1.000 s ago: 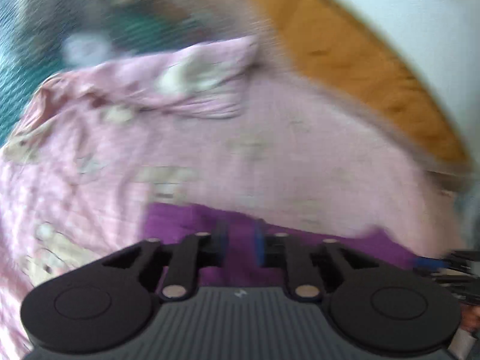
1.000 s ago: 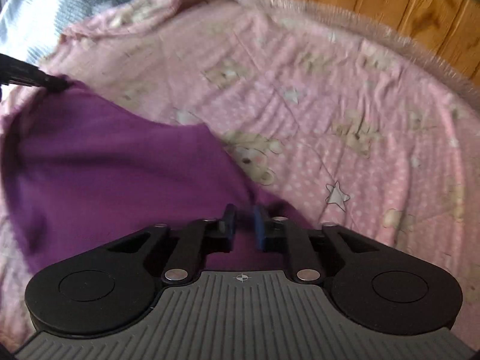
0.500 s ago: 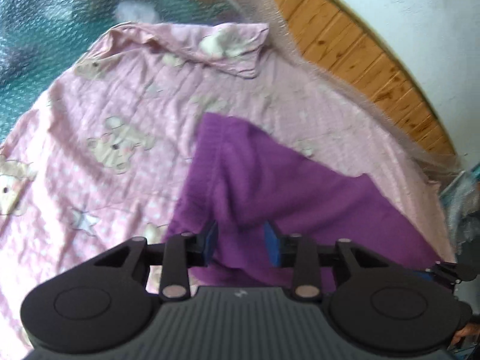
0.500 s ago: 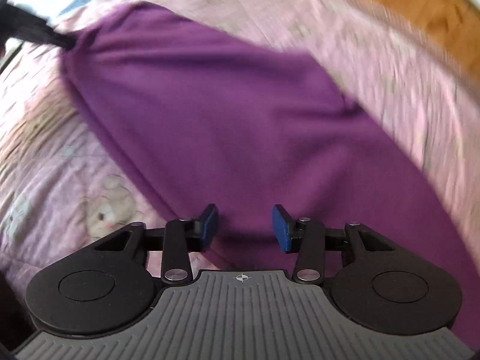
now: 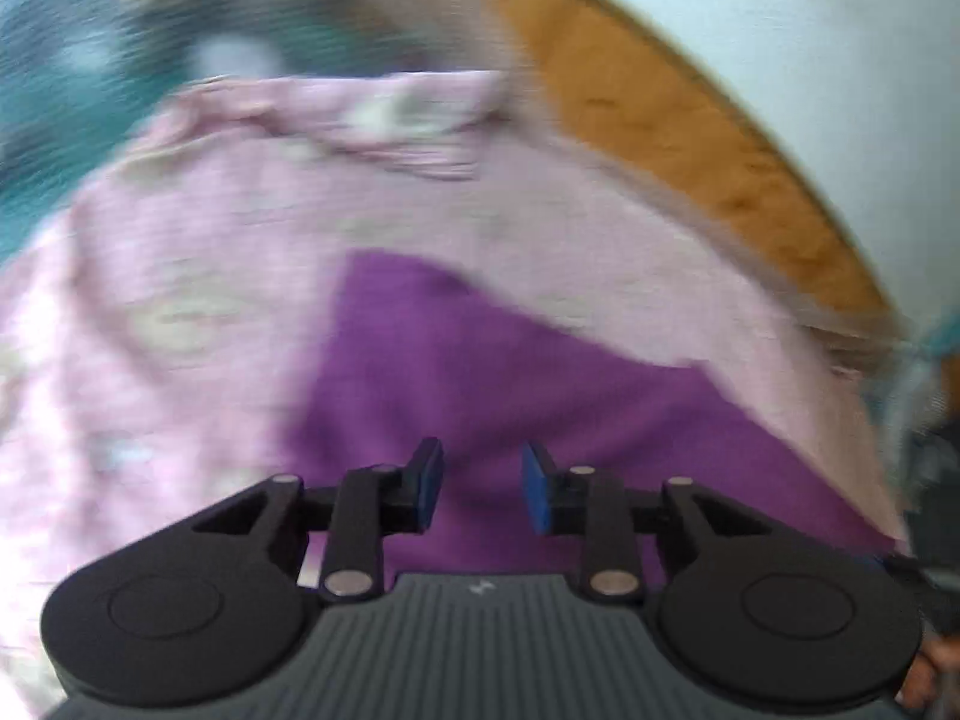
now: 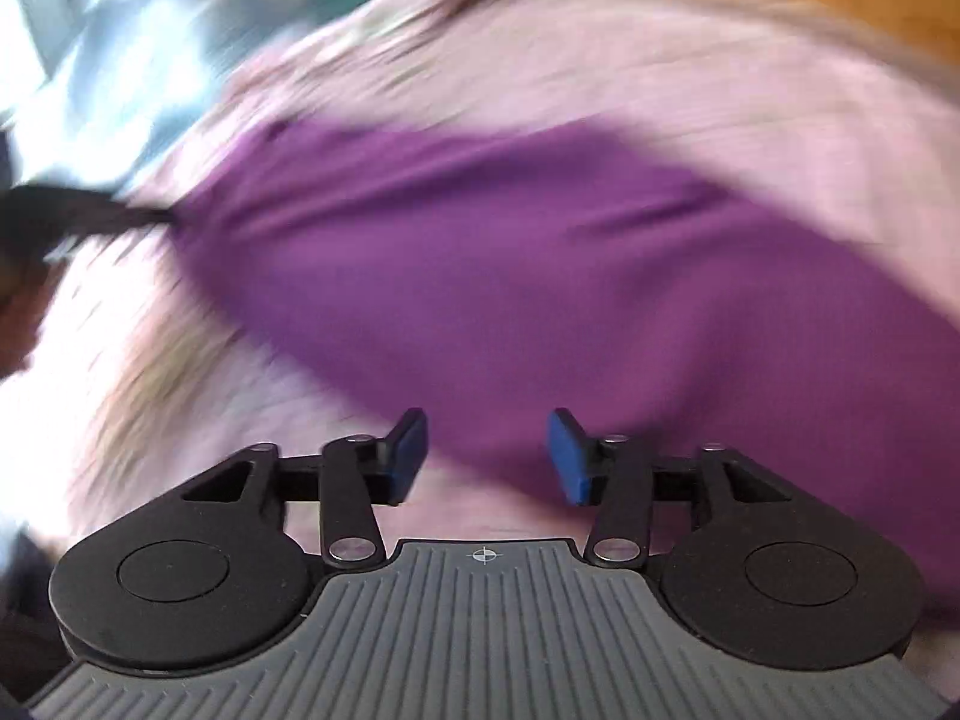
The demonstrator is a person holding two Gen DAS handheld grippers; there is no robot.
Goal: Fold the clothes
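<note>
pink bedsheet (image 5: 198,324) spread flat | wood panelling (image 5: 690,138) behind | white wall (image 5: 780,18) above | teal fabric (image 5: 54,120) far left, blurred

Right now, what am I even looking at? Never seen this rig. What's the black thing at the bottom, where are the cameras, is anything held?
There is no robot arm here: a person holds a two-finger gripper in each hand, and each gripper carries a fisheye camera that looks forward along its fingers. The black shape at the bottom of each picture is that gripper's own body. One picture is from the left gripper, the other from the right gripper. Both stand open, blue pads apart, with nothing between them. Under them a purple garment lies spread on a pink printed sheet; wood panelling runs behind. Both pictures are blurred by motion, so fine detail cannot be read. The dark shape at the left edge of the right view is probably the left gripper.
</note>
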